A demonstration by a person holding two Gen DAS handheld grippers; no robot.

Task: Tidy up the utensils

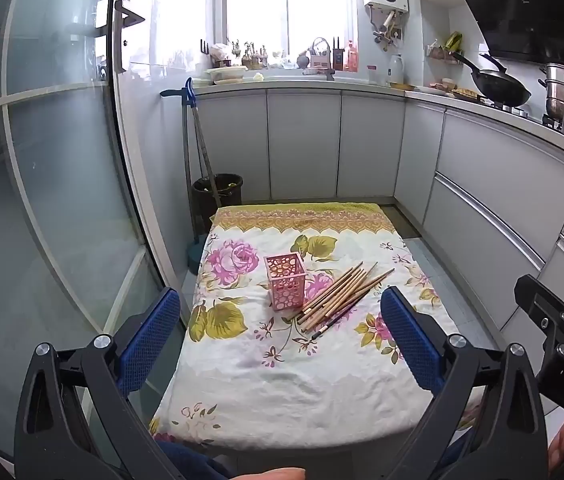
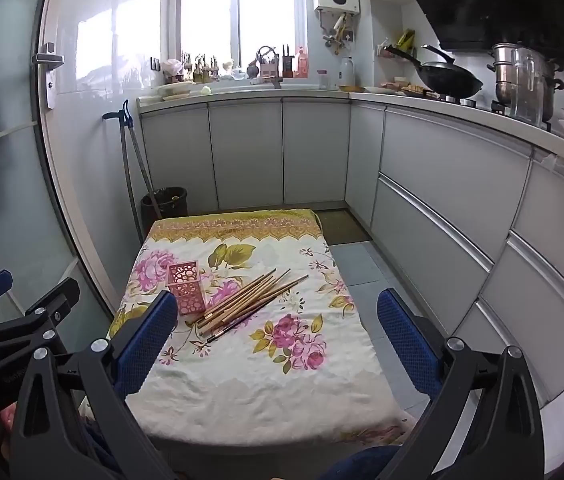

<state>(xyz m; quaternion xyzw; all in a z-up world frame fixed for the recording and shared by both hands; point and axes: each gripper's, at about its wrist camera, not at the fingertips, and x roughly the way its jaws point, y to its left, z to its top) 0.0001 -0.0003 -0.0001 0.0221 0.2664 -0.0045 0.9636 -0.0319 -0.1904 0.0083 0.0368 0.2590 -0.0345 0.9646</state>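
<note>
A pink perforated holder (image 1: 286,286) stands upright and empty on a floral cloth-covered table (image 1: 282,380). Several wooden chopsticks (image 1: 342,294) lie in a loose pile just right of it, with one dark-handled stick (image 1: 332,324) at the pile's near edge. My left gripper (image 1: 282,320) is open and empty, held above the near half of the table. In the right wrist view the holder (image 2: 186,288), the chopsticks (image 2: 249,302) and the table (image 2: 261,392) show again. My right gripper (image 2: 277,324) is open and empty, also above the near table.
A glass door (image 1: 41,200) stands at the left. Grey kitchen cabinets (image 2: 442,200) run along the back and right. A black bin (image 1: 217,196) and a mop (image 1: 197,152) stand behind the table. A wok (image 2: 448,80) and pots (image 2: 522,76) sit on the counter.
</note>
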